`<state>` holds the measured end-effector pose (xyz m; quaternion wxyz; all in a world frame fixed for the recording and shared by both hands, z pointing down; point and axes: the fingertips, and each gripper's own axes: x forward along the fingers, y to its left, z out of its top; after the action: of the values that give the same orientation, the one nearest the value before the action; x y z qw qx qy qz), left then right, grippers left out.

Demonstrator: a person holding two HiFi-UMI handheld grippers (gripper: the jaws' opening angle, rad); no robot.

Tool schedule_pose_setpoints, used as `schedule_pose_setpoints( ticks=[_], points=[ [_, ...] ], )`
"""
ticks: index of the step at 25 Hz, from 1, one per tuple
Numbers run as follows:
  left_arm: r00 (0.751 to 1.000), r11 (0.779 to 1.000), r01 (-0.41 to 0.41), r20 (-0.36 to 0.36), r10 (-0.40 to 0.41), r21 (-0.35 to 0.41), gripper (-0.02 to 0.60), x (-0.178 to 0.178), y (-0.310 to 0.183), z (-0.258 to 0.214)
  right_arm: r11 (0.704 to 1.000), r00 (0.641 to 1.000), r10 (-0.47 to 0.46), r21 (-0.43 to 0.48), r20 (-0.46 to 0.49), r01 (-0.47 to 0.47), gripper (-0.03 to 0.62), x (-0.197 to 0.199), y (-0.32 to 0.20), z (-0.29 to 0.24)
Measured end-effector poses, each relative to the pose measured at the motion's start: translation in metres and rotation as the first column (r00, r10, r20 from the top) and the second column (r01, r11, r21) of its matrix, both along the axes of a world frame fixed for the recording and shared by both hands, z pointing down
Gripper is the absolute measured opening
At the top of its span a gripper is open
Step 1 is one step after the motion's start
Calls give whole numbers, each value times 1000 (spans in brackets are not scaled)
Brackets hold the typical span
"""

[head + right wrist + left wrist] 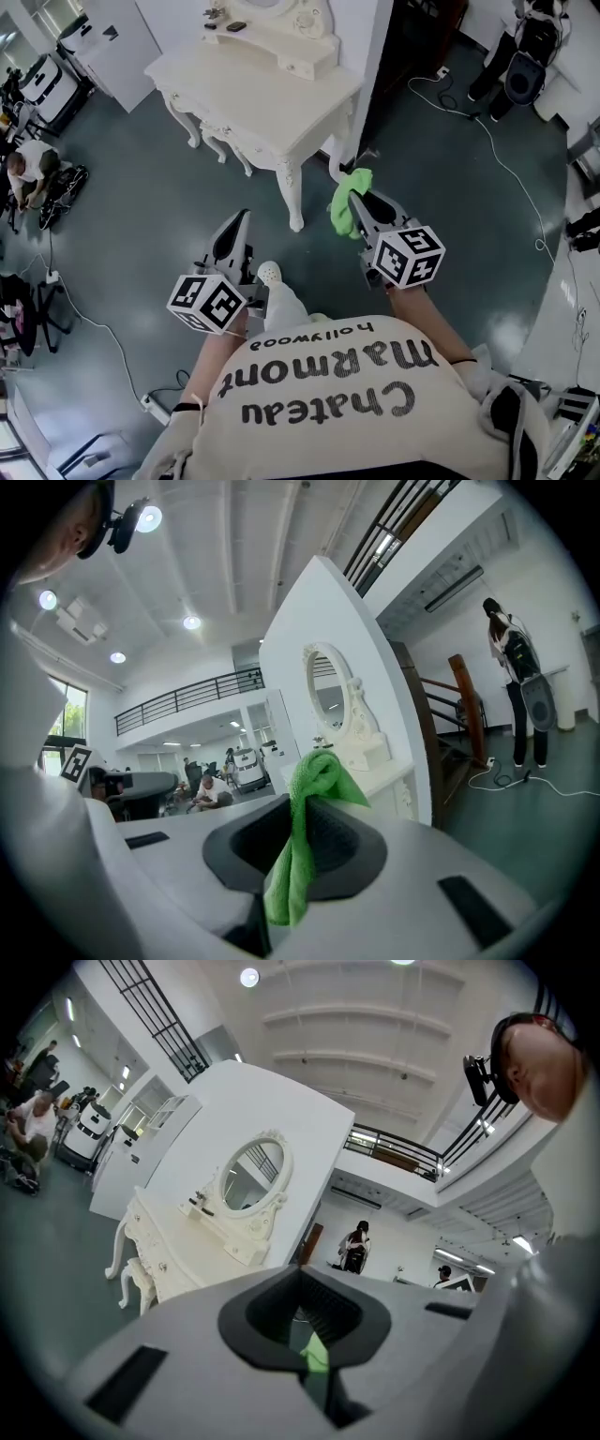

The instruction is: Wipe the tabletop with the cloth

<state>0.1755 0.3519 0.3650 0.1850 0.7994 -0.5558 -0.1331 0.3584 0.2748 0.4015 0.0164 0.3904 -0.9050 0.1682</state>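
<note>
Plainly, the wiping has not begun. In the head view the person stands short of the white desk (253, 84). The green cloth (349, 199) is bunched at the tip of the right tongs (355, 199), in the air near the desk's corner leg. The left tongs (239, 221) hang beside them over the floor. The left gripper view shows those tongs clenched on nothing. The right gripper view shows the right tongs pinching the cloth, which drapes down between them. By my judgement, the approach and every stroke are still to do.
</note>
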Motion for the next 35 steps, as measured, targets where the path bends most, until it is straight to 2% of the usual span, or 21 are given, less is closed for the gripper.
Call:
schedule_pose_setpoints(
  ticks=[8,14,21,29,35],
  points=[
    [1000,1000,-19,-13,19,7,8,-28,-49,-1,999,999,33,-19,-9,-33,60,-20,-44,-1],
    [999,999,-38,-14,38,-4,8,-68,-108,-6,998,998,61,-24,-4,-61,60,-56,-99,-9],
    [997,996,-81,-2,81,26,8,-114,-184,-30,996,996,85,-9,4,-85,60,-104,-166,-29],
    [993,991,-118,19,116,69,8,-171,-256,-60,990,989,141,21,41,-142,60,-151,-236,-57],
    [987,985,-157,35,155,70,8,-198,-281,-53,983,978,180,22,105,-184,60,-177,-262,-60]
  ],
)
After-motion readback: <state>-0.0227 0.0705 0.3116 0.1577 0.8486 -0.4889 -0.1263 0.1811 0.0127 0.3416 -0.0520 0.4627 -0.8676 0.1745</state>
